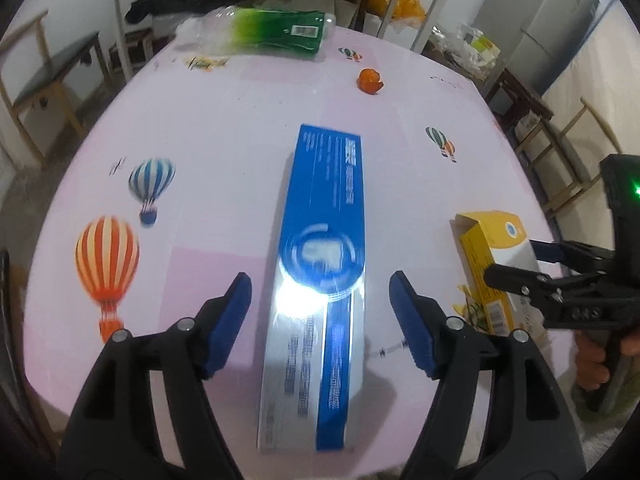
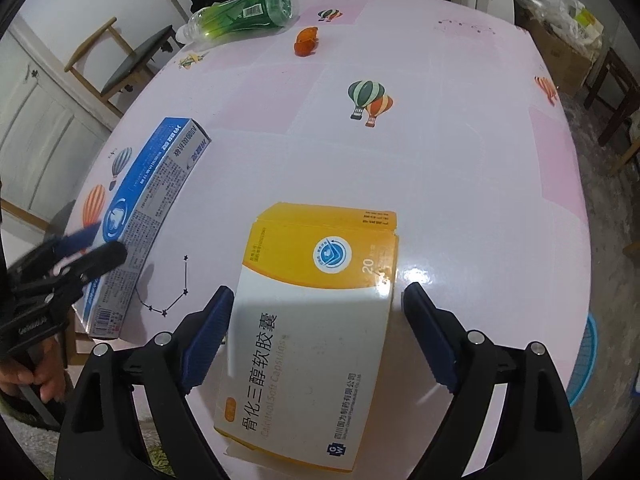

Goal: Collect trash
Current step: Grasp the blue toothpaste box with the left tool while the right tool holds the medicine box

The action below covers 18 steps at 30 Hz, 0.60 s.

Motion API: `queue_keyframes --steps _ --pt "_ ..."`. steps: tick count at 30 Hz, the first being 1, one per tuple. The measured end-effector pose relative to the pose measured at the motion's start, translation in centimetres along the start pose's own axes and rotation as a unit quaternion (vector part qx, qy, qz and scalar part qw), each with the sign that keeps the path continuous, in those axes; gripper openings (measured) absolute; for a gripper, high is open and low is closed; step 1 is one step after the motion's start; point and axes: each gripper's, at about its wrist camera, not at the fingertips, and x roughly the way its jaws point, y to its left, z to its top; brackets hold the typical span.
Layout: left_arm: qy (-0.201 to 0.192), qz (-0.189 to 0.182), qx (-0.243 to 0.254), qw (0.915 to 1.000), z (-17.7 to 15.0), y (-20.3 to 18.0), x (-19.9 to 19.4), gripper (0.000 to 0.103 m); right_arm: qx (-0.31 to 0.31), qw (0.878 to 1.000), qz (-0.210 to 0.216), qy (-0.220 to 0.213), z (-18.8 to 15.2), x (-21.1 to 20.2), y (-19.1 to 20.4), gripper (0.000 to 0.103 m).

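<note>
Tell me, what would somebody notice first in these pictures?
Probably the long blue and silver cardboard box lying on the pink balloon-patterned table, between the open fingers of the left gripper. Next, the yellow and white medicine box lying flat between the open right gripper. At the far edge lie a green plastic bottle and a small orange scrap.
</note>
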Motion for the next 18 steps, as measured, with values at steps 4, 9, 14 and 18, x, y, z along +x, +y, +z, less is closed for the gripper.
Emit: queue_keyframes --steps 4,9,14,18 --pt "0.007 0.018 0.016 0.9997 1.0 -0.7 1.5 0.067 -0.004 1.000 -0.014 -0.001 0.1 0.2 0.2 0.087" --pt "0.014 0.026 0.025 0.9993 1.2 -1.2 2.3 0.067 -0.004 1.000 -0.026 0.001 0.1 0.6 0.2 0.091" --pt "0.018 0.034 0.035 0.9987 1.2 -1.4 2.8 0.067 -0.012 0.999 -0.040 0.002 0.3 1.0 0.2 0.093" --pt "0.019 0.038 0.035 0.9985 1.3 -1.4 3.0 0.067 -0.023 0.998 -0.053 0.002 0.3 1.2 0.5 0.095"
